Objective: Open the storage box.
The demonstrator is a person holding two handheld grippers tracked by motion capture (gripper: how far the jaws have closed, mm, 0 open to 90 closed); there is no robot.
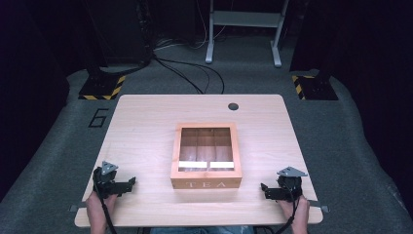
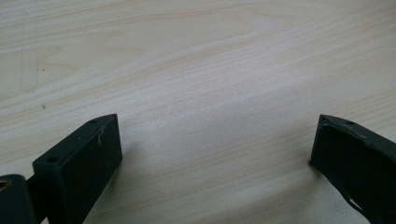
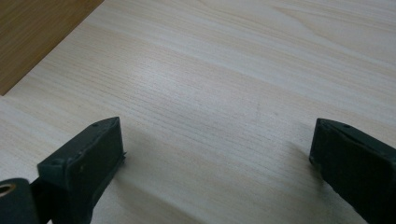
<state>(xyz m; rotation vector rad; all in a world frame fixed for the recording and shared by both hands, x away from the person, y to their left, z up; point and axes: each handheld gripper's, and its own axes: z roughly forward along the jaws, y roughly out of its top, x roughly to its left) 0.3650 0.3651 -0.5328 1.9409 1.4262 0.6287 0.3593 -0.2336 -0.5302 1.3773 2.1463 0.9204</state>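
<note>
While both hands are resting at the near edge of the table [image 1: 146, 126], the wooden tea box [image 1: 206, 184] is sitting right in the middle of it, lid down, with the word TEA facing the person and a glass window on top showing the dividers inside. The left gripper [image 1: 127, 184] is lying near the front left corner, well apart from the box, and its own view is showing the jaws spread wide over bare wood grain, gripping nothing. Over on the other side, the right gripper [image 1: 265, 189] is mirroring it near the front right corner, jaws likewise parted and empty. Its view is catching a darker brown wooden corner of the box [image 3: 32, 37] at the upper left, beside the jaws and not between them.
</note>
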